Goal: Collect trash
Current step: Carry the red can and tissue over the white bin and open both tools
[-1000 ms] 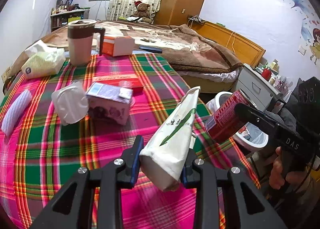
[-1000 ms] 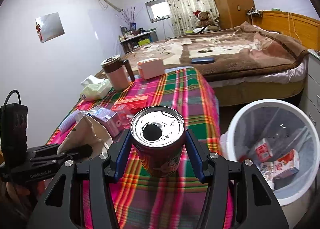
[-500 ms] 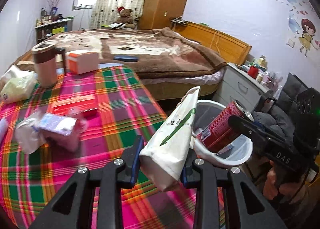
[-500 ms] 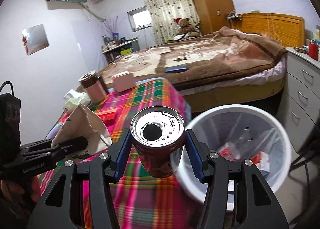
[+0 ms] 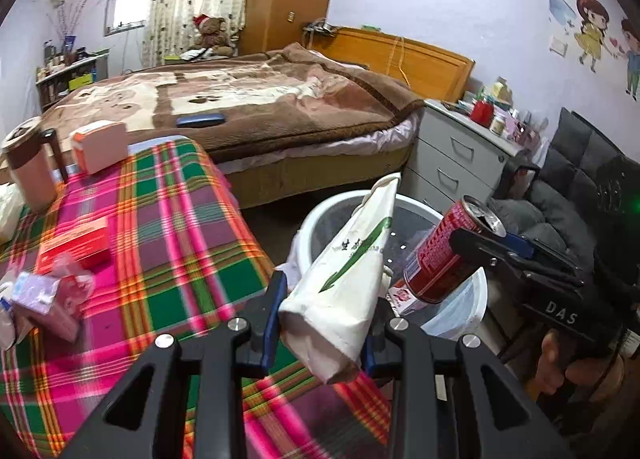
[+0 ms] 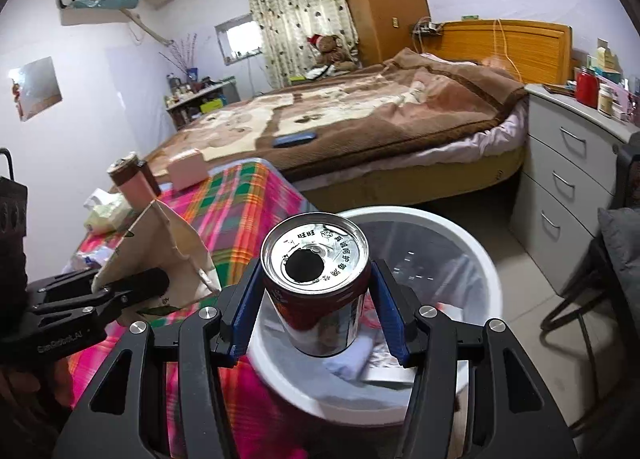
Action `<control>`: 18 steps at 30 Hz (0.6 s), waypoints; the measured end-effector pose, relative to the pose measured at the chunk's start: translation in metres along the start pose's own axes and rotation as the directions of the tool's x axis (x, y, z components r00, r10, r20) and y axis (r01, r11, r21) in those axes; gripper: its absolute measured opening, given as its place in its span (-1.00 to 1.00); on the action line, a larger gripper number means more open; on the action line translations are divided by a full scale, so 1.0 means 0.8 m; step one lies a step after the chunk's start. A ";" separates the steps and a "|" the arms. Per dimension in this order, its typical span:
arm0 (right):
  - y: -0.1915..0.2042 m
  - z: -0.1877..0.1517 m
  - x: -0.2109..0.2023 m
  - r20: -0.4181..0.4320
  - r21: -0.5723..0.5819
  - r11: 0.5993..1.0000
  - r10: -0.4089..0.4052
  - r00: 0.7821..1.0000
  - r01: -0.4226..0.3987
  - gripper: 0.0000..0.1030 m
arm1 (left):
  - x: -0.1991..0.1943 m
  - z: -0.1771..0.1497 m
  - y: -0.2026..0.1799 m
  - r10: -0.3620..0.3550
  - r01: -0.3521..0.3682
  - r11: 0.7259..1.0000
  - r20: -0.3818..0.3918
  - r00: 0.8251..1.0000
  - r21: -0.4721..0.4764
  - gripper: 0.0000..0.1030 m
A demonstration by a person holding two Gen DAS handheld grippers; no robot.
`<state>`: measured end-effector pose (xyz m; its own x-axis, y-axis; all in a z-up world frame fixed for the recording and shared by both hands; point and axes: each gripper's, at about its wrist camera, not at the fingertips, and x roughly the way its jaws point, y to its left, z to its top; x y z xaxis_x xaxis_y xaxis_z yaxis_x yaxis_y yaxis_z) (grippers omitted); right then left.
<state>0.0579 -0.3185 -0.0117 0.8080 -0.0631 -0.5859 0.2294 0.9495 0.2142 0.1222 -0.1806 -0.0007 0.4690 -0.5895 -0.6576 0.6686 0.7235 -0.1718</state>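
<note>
My left gripper (image 5: 325, 323) is shut on a crumpled white paper wrapper with green print (image 5: 348, 271), held above the table's right edge next to the white trash bin (image 5: 472, 311). My right gripper (image 6: 316, 311) is shut on an opened red drink can (image 6: 316, 287), held over the bin (image 6: 480, 259), which holds cartons. The can also shows in the left wrist view (image 5: 444, 255), over the bin. The wrapper shows in the right wrist view (image 6: 160, 255), left of the can.
The plaid-covered table (image 5: 160, 259) carries a red box (image 5: 76, 245), a purple packet (image 5: 44, 295), a brown mug (image 5: 30, 167) and a pink box (image 5: 100, 145). A bed (image 5: 240, 107), a grey drawer unit (image 5: 452, 155) and a dark chair (image 5: 560, 195) surround the bin.
Both grippers have moved right, off the table toward the bin. The can now hangs over the bin and the wrapper reaches its rim. Both grips are unchanged.
</note>
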 end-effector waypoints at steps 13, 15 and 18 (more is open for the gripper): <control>-0.042 -0.009 0.016 -0.078 0.023 0.997 -0.070 0.994 0.072 0.06 | 0.043 0.002 -0.036 -0.026 0.027 0.999 -0.064 0.998 0.026 -0.36; -0.045 -0.010 0.018 -0.085 0.023 0.997 -0.075 0.994 0.077 0.06 | 0.046 0.001 -0.038 -0.023 0.025 0.999 -0.069 0.997 0.032 -0.36; -0.048 -0.012 0.022 -0.099 0.020 0.996 -0.080 0.992 0.083 0.06 | 0.052 0.002 -0.042 -0.026 0.028 0.999 -0.078 0.997 0.030 -0.35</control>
<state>0.0581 -0.3532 -0.0379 0.7293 -0.1086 -0.6755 0.3063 0.9347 0.1804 0.1199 -0.2302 -0.0209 0.4054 -0.5783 -0.7080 0.6987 0.6954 -0.1679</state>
